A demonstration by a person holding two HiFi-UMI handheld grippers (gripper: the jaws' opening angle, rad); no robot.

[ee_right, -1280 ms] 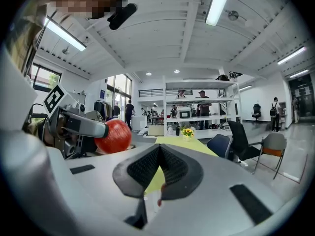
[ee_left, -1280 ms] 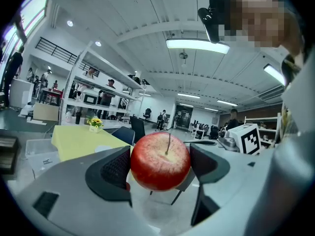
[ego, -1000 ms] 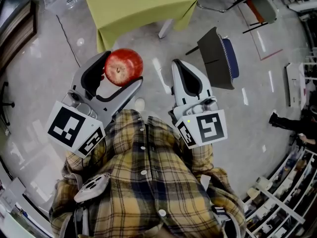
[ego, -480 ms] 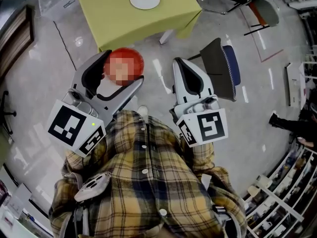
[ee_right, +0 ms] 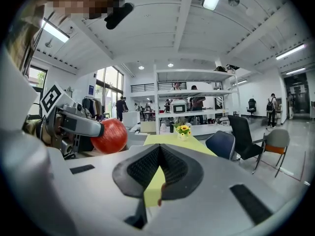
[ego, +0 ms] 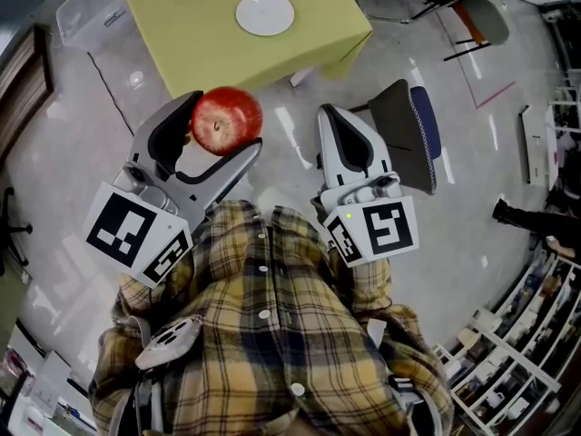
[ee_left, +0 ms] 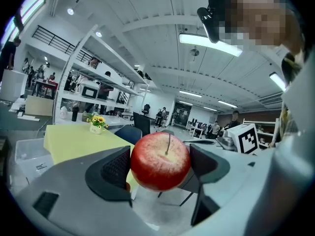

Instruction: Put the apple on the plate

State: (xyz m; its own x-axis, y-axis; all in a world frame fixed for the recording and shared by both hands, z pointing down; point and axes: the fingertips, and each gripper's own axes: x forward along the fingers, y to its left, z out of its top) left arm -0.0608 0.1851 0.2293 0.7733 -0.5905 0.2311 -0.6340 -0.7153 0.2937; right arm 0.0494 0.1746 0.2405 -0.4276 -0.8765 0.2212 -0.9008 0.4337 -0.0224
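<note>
A red apple (ego: 225,121) sits clamped between the jaws of my left gripper (ego: 213,130), held in the air in front of my chest, well short of the table. In the left gripper view the apple (ee_left: 160,161) fills the gap between both pads, stem up. The white plate (ego: 265,14) lies on the yellow-green table (ego: 182,25) ahead, with nothing on it. My right gripper (ego: 340,143) hangs beside the left one, jaws shut with nothing between them (ee_right: 158,168). From the right gripper view the apple (ee_right: 109,135) shows at the left.
A dark chair with a blue seat (ego: 413,125) stands right of the table, and another chair (ego: 472,12) stands further back. A clear plastic bin (ego: 86,16) sits left of the table. Shelving (ego: 508,371) runs along the lower right. A small flower pot (ee_right: 183,130) stands on the table.
The table and plate have slid lower and a little left in the head view, so they are nearer. Both grippers keep the same pose, the apple still held.
</note>
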